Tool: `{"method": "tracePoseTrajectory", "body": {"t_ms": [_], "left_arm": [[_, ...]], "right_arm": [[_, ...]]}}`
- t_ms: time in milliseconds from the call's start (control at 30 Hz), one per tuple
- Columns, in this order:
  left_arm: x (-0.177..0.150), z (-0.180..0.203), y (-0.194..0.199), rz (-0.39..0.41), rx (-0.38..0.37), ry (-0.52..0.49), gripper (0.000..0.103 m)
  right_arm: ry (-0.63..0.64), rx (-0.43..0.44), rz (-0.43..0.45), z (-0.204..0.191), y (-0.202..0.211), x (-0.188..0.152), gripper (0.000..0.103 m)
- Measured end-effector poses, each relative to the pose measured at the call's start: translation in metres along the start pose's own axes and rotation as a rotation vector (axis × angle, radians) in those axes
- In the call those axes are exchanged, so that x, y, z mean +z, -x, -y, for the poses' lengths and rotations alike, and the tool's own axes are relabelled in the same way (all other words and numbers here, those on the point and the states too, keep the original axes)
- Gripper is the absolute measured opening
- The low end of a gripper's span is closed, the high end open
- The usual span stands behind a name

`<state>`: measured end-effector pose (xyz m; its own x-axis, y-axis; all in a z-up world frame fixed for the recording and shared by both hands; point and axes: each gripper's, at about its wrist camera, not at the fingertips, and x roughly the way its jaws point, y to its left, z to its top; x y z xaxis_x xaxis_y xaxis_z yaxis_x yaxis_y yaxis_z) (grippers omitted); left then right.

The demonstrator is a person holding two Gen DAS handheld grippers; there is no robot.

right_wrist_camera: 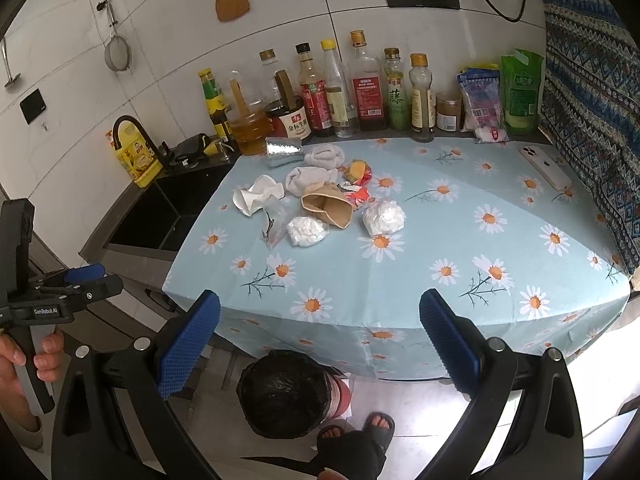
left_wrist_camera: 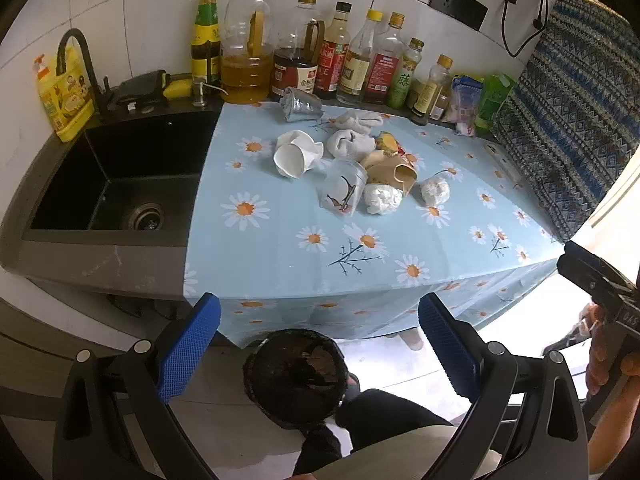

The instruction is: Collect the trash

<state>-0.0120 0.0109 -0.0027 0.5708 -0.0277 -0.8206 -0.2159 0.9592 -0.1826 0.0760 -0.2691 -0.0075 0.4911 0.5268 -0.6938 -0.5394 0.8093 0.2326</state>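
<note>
Blue-padded fingers (right_wrist_camera: 188, 344) of the right gripper (right_wrist_camera: 320, 340) stand wide apart with nothing between them, held back off the near edge of the table, and the left gripper (left_wrist_camera: 320, 344) is spread and empty in the same way. Both seem poised, ready to reach.

Directly below sits the bin (right_wrist_camera: 284, 394), lined with a black bag and tucked against the near edge of the tablecloth (right_wrist_camera: 400, 280), presumably so trash can drop straight in.

Trash lies clustered toward the far middle of the table: a crushed white cup (right_wrist_camera: 252, 198), a brown paper cup (right_wrist_camera: 328, 208) on its side, two wadded white balls (right_wrist_camera: 384, 218), a clear plastic cup (left_wrist_camera: 342, 192), wrappers.

Bottles (right_wrist_camera: 360, 84) line the far wall; a phone (right_wrist_camera: 544, 168) lies right, the sink (left_wrist_camera: 120, 184) left.
</note>
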Motion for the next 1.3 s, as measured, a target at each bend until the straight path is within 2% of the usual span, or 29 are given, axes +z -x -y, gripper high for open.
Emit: {"method": "tracePoseTrajectory", "body": {"t_ms": [300,567,933,1300], "left_arm": [[0.008,-0.001,-0.014,-0.005,0.001,0.022,0.096],[0.024,0.008,-0.033,0.017,0.042,0.006,0.096],[0.048,0.038,-0.087,-0.074,-0.006,-0.009,0.096],[0.084,0.041,-0.148,-0.142,0.024,0.001,0.095]], "right_arm": [[0.010,0.008,-0.026,0.008,-0.016,0.013,0.099],[0.026,0.037,-0.057,0.025,-0.045,0.033,0.099],[0.039,0.078,-0.121,0.062,-0.103,0.063,0.099],[0.052,0.110,-0.225,0.092,-0.171,0.084,0.094]]}}
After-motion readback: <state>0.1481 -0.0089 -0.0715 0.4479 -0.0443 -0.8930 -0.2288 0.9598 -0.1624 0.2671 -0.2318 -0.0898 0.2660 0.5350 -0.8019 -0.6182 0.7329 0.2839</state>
